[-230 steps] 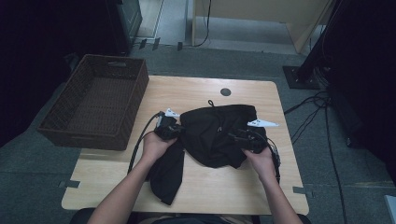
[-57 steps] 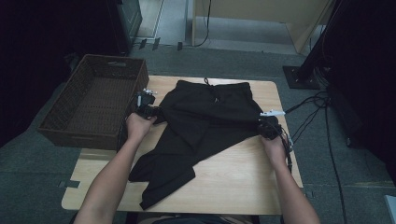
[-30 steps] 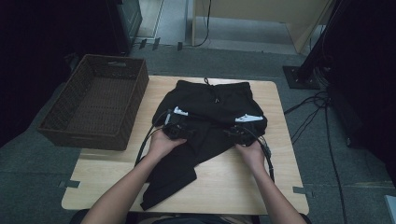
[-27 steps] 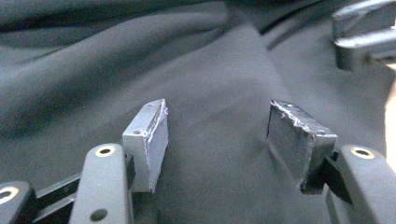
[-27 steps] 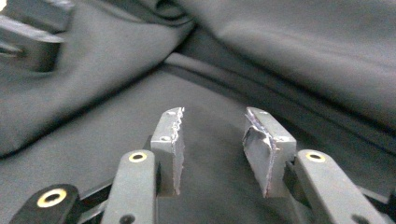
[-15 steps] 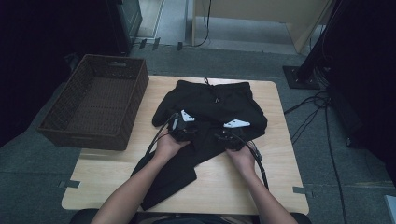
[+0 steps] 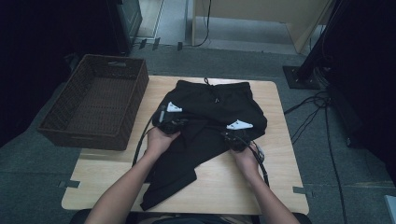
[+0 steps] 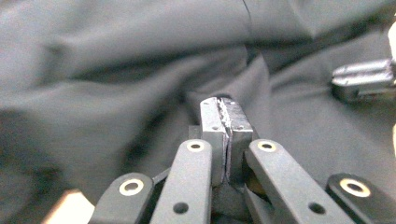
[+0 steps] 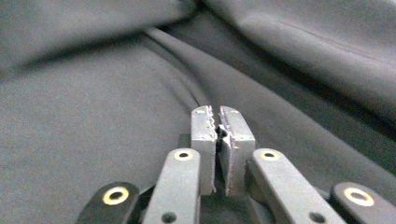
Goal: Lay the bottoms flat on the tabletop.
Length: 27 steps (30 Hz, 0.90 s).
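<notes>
— What sits off to the left of the tongs?

— A dark brown wicker basket (image 7: 95, 103), well apart from them, hanging partly over the left edge of the wooden table (image 7: 280, 168). It has a handle slot in its far wall.

— And beyond the tongs?

— Grey floor (image 7: 224, 60), then a pale wooden panel (image 7: 261, 18) at the far side, with a thin cable hanging down in front of it.

— To their right?

— A black stand (image 7: 303, 74) rises off the table's far right corner, and loose black cables (image 7: 322, 107) trail across the floor beside it.

— Nearer than the tongs?

— Strips of tape (image 7: 70, 184) on the floor at the table's near corners.
</notes>
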{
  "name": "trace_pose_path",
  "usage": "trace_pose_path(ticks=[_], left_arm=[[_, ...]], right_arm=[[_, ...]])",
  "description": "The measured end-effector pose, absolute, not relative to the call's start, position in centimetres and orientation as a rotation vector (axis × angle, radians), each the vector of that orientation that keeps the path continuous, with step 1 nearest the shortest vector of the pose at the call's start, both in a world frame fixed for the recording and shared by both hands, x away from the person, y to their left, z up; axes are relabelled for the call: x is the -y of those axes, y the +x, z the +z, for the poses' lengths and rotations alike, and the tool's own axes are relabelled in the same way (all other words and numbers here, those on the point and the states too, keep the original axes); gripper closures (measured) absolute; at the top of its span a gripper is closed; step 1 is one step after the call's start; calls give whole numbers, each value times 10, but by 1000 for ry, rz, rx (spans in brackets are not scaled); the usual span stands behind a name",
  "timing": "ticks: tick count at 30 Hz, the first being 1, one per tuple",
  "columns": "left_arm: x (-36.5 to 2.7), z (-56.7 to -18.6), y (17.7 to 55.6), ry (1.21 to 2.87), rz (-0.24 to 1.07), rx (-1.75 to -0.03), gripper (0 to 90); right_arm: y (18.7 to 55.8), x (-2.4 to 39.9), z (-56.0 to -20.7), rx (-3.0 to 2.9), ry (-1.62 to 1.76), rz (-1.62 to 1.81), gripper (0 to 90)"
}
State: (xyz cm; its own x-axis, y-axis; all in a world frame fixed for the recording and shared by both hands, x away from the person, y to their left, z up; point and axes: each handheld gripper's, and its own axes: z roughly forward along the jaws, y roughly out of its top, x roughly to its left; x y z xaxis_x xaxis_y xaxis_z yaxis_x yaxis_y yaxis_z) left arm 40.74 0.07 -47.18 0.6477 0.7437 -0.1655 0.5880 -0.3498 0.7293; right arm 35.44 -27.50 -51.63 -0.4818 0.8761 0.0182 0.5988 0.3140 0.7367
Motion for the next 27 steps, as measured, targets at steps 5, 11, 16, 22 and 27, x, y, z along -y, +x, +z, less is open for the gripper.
trace_pose_path(ticks=[5, 11, 16, 22, 27], left_arm=[[-42, -447, 417, 1973, 277, -1108, 899], [-80, -460, 436, 2005, 318, -1282, 895], [-81, -481, 441, 2045, 324, -1357, 890], [-69, -490, 436, 2084, 227, -1315, 806], [-66, -471, 427, 2026, 253, -1225, 571]], right_arm=[[356, 286, -514, -2216, 1329, 951, 880], [361, 327, -512, -2171, 1399, 884, 879], [365, 363, -512, -2093, 1479, 839, 873], [367, 382, -511, -2041, 1577, 860, 733], [359, 375, -502, -2062, 1529, 905, 647]])
